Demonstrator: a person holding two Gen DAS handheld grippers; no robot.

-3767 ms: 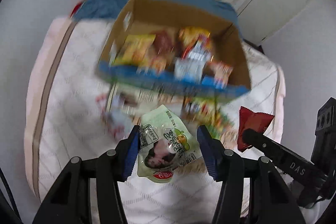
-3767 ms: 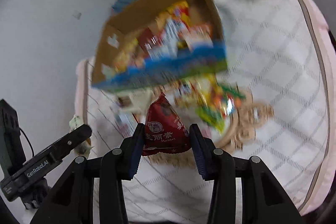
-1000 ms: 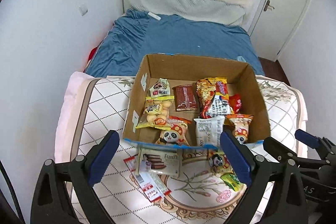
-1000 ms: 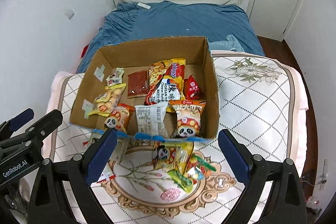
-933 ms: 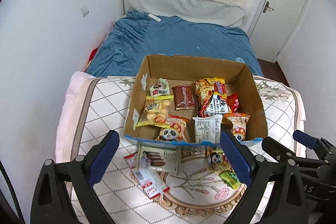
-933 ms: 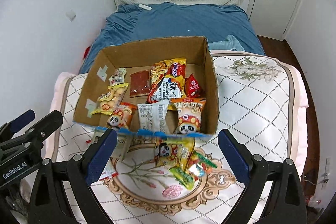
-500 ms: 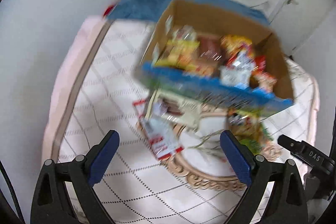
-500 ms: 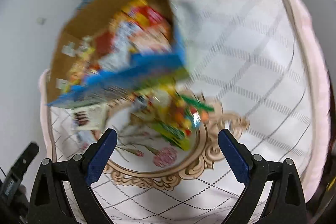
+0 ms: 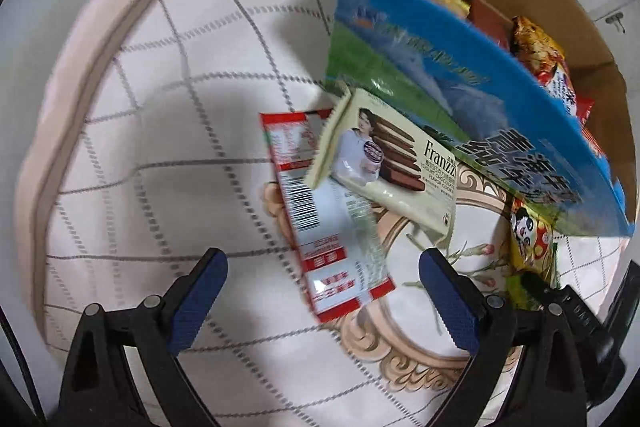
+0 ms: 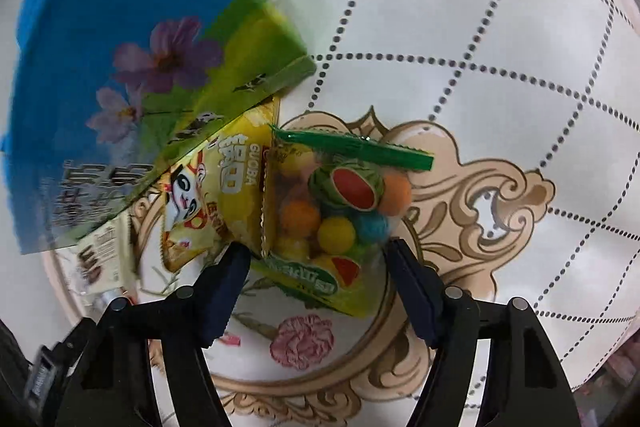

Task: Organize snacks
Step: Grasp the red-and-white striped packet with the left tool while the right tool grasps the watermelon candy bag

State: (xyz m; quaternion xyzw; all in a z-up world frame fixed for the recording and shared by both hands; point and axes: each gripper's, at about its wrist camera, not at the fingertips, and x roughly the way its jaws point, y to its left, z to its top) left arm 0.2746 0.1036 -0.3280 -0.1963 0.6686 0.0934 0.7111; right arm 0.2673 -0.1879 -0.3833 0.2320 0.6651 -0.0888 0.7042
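In the left wrist view my left gripper (image 9: 322,267) points down at the mat, open, its jaws either side of the lower end of a red-and-white packet (image 9: 320,211). A cream Franzzi cookie box (image 9: 392,163) lies across that packet's top. In the right wrist view my right gripper (image 10: 318,259) is closing its jaws around a clear fruit-gummy bag (image 10: 332,203) with a green top strip. The bag lies flat and unsqueezed between the pads. A yellow panda snack pack (image 10: 200,195) overlaps its left edge.
The cardboard snack box (image 9: 460,79), with its blue and green printed front, stands just behind the loose packets and holds several snacks. A white quilted mat (image 10: 500,47) with a tan floral medallion covers the surface. Its pink edge (image 9: 80,75) curves along the left.
Both grippers have dropped close to the mat and tilted downward. The box has slid to the upper edge of both views. The right jaws have narrowed around the gummy bag.
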